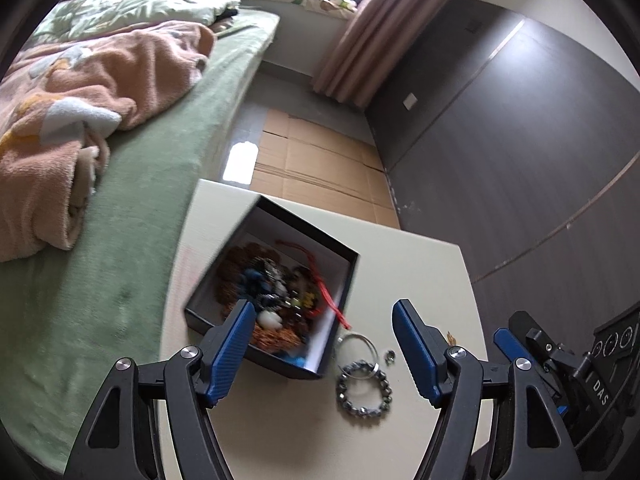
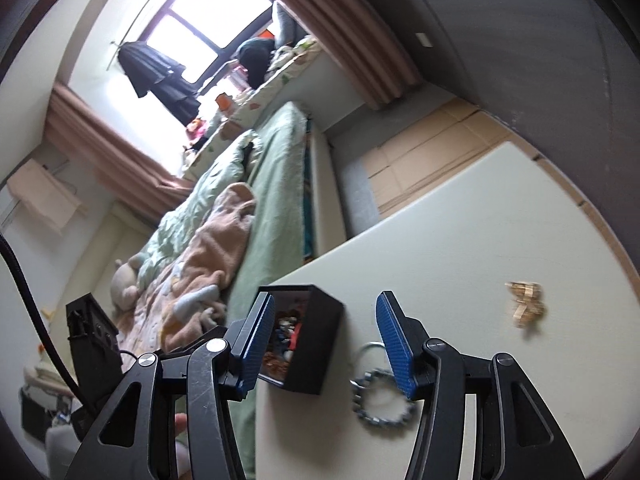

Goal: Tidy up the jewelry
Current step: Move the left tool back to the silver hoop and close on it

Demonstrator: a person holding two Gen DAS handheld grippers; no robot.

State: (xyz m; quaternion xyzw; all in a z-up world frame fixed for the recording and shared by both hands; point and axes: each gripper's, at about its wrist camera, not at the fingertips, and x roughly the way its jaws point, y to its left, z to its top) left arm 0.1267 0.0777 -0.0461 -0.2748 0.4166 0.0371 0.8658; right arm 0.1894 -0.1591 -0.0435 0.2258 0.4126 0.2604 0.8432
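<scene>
Both grippers, left gripper [image 1: 324,344] and right gripper [image 2: 326,344], wide open, empty. Beaded bracelet [image 1: 364,390] lower centre: light, floppy, slippery; pinch across bead strand.

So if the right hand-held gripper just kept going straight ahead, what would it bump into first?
Probably the silver bead bracelet on the table: it lies just ahead of the open right hand-held gripper, partly behind one finger. Depth is hard to judge.
</scene>
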